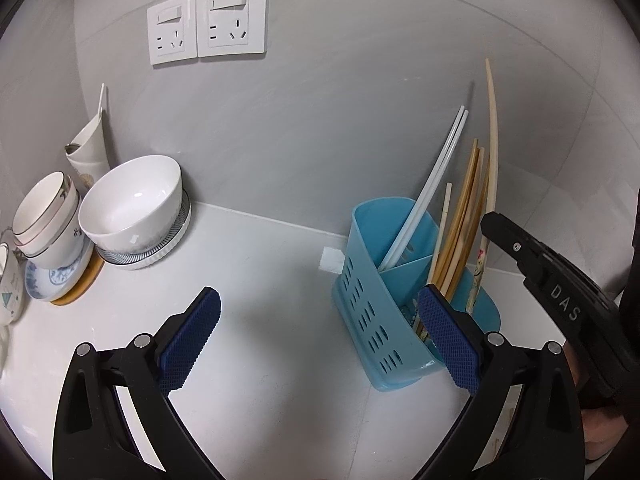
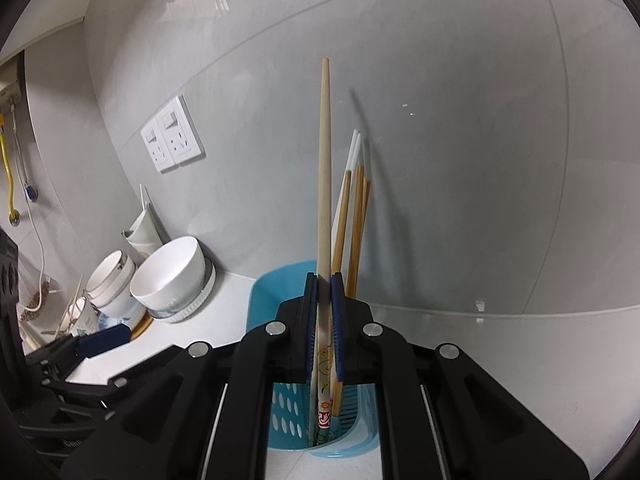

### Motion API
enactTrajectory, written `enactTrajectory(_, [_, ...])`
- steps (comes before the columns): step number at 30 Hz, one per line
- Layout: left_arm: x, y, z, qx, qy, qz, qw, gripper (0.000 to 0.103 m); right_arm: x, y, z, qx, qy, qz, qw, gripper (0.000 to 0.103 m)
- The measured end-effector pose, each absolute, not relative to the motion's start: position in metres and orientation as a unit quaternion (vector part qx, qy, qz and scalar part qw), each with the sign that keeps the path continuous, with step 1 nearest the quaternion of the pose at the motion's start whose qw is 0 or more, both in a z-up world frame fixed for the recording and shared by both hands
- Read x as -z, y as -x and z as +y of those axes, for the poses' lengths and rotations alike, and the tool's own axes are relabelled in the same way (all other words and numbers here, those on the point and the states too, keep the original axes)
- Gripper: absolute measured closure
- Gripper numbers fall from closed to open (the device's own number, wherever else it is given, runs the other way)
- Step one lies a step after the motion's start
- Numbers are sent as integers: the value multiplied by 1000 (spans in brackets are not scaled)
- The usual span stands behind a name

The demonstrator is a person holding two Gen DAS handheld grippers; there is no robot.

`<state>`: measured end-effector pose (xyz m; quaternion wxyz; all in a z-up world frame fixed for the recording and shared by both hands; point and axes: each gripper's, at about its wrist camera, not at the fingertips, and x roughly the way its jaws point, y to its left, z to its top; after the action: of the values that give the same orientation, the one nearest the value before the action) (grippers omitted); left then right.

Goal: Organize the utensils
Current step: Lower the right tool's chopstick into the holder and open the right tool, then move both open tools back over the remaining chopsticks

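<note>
Closest to my right-hand camera, the right gripper (image 2: 324, 312) has its jaws clamped on a long pale wooden chopstick (image 2: 325, 168), blue pads pressing it from both sides. That chopstick stands nearly upright, its narrow end high against the grey wall and its printed lower end reaching down into the blue utensil holder (image 2: 262, 300) below my jaws. Just behind it, bamboo chopsticks (image 2: 357, 232) and a white pair (image 1: 432, 188) lean in the same holder, the white pair in the left compartment and the bamboo ones to its right, as my left-hand camera shows.

My left gripper (image 1: 320, 336) hangs above the white table (image 1: 260, 280) with its jaws wide apart and nothing between them. Its right pad sits in front of the holder's near edge; I cannot tell whether it touches.

The holder stands on the table near the wall. Well apart from it, to the left, a white bowl (image 1: 132, 204) rests on a ribbed dish (image 1: 160, 252), beside stacked cups (image 1: 48, 216) on a blue-patterned plate (image 1: 60, 280). Two white wall sockets (image 1: 208, 20) sit above them. The right gripper's black body enters my left-hand view from the right edge.
</note>
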<state>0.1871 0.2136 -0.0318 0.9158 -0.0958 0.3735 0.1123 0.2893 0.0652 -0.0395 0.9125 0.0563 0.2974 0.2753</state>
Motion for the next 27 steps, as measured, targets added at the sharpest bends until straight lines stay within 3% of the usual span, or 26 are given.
enactTrajectory(6, [33,-189,215,-113,101,374,915,6,41,-287,68,-271,-45,308,911,92])
enactTrajectory(16, [28,-187,207,-109,103,369,917,6,20,-275,39,-244,-28,317,916,38])
enactTrajectory(22, [25,-182,191,-97,108,377,915,6,18,-266,5,-218,-12,343,914,18])
enactTrajectory(27, [27,-174,167,-73,105,388,913,6,23,-257,-30,-181,-10,371,911,8])
